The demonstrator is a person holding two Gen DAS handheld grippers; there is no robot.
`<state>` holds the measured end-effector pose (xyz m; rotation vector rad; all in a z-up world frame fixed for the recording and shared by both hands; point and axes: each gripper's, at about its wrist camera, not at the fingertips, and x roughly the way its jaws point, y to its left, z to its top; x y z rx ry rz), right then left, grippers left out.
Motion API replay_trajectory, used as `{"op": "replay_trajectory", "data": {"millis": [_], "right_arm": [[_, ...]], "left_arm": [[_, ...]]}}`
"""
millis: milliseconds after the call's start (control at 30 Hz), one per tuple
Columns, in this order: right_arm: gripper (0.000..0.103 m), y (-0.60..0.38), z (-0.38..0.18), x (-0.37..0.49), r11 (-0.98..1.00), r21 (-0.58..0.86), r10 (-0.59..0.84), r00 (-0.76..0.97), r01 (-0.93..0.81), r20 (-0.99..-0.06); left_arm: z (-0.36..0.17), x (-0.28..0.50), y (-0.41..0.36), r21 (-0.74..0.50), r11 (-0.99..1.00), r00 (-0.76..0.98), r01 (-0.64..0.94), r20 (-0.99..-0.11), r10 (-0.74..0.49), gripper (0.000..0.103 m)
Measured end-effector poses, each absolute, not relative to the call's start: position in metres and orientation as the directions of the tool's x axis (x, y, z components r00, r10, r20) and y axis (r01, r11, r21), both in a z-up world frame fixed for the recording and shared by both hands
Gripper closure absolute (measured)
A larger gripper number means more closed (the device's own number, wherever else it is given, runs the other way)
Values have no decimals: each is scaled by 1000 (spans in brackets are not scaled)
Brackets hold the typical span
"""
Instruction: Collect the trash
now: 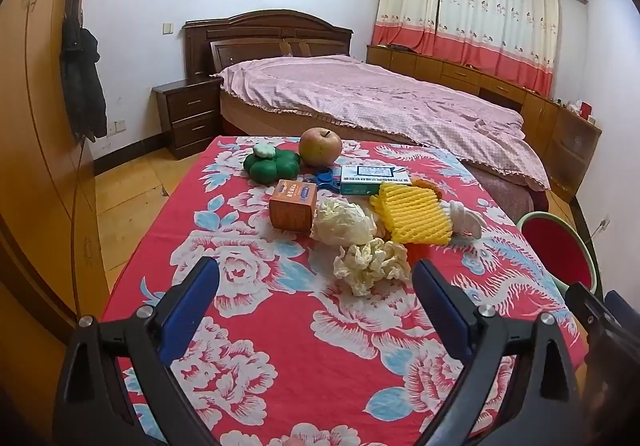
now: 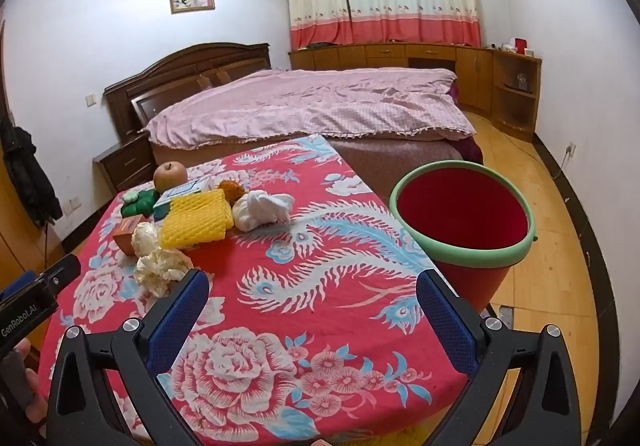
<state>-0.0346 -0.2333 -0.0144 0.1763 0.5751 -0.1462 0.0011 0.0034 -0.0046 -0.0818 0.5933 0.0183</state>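
Bedroom scene, seen along your two tongs. Your left tongs (image 1: 316, 286) hang wide above the desk (image 1: 280, 366), nothing between the blue pads, tilted down toward a crumpled tissue ball (image 1: 370, 266) lying just ahead of them. Behind it sit a second paper wad (image 1: 344, 221), a yellow foam fruit net (image 1: 412, 213), an orange box (image 1: 292, 205) and a white cloth bundle (image 1: 466, 219), close together. Farther back are a blue-and-white box (image 1: 368, 175), a green flower-shaped toy (image 1: 272, 165) and an apple (image 1: 320, 145). Your right tongs (image 2: 312, 298) also stand wide and hold nothing, over the red flowered cloth near the desk's front right corner. Just beside that corner, off the desk, stands a red bin with a green rim (image 2: 464, 254), its mouth tilted toward you. Beyond the desk is a bed with a pink cover (image 2: 320, 105).
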Motion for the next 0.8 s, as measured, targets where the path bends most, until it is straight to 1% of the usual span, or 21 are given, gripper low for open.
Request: {"op": "replay_trajectory", "data": {"millis": [800], "right_arm": [[0, -232, -14, -35, 973, 125, -91, 823, 193, -561]], "left_arm": [[-4, 2, 7, -75, 996, 826, -46, -563, -5, 6]]}}
